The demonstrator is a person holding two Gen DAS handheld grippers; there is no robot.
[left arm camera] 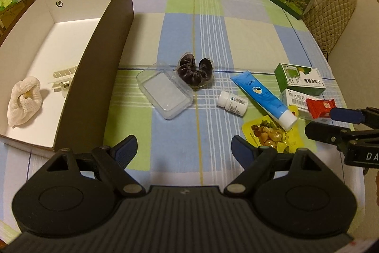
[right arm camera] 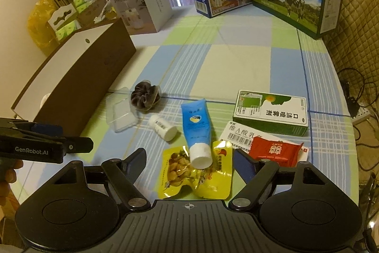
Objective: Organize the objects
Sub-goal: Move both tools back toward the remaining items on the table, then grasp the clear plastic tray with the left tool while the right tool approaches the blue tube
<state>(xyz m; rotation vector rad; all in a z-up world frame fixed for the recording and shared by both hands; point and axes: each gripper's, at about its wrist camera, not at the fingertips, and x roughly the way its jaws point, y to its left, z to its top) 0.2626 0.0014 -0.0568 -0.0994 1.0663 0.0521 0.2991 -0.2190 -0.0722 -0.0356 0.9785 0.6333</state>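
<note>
The yellow snack pouch (right arm camera: 196, 176), crinkly foil, lies low centre between the right gripper (right arm camera: 189, 164)'s parted, empty fingers. The blue tube (right arm camera: 195, 129)'s cap rests on it, so a grab could drag the tube along. Left gripper (left arm camera: 183, 148) gapes empty; brown box (left arm camera: 94, 77) upper left.

The tablecloth (left arm camera: 248, 39) is showing a check of blue, green and cream. The tube (right arm camera: 195, 125) is looking blue with a white cap, the snack pouch (right arm camera: 220, 184) yellow, the small packet (right arm camera: 272, 153) red, the scrunchie (left arm camera: 195, 72) dark brown, and the open box (left arm camera: 99, 68) brown outside, white inside.
</note>
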